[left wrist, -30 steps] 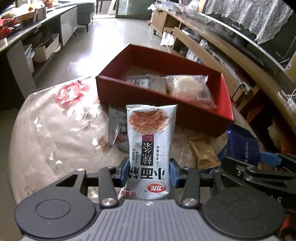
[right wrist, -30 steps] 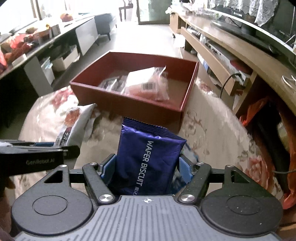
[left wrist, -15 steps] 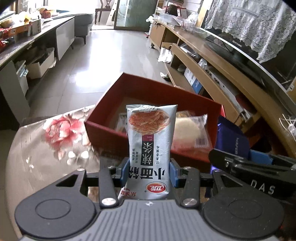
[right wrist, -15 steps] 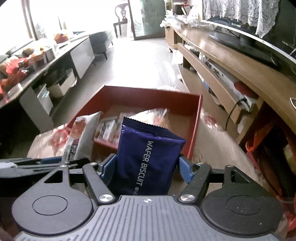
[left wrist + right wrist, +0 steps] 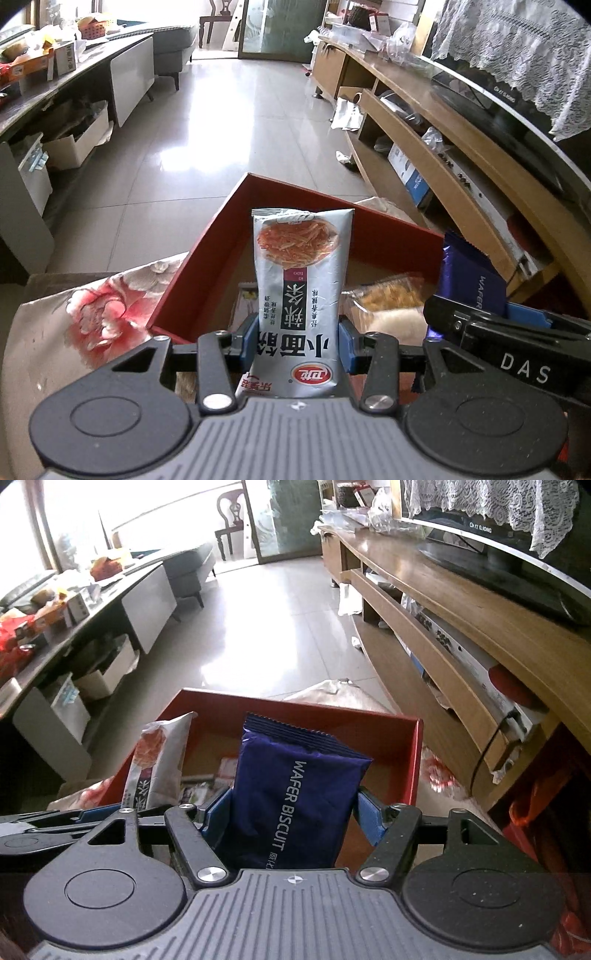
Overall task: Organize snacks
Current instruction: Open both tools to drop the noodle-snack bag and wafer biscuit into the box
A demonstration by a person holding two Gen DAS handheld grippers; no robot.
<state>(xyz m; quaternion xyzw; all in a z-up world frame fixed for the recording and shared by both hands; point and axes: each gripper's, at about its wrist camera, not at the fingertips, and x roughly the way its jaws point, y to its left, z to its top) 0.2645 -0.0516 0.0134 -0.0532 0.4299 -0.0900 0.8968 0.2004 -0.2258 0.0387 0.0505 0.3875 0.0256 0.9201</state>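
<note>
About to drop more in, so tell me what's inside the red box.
Inside the red box: a clear-wrapped pastry and small flat packets. The held noodle packet and wafer biscuit pack cover the rest of its floor.

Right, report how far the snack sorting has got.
Done: a few packets, one a clear-wrapped pastry, already lie in the red box. In hand: the left gripper clamps a silver noodle-snack packet, the right gripper a blue wafer biscuit pack, both over the box. Left: releasing both.

Both wrist views look down closely into one red box (image 5: 207, 254).
</note>
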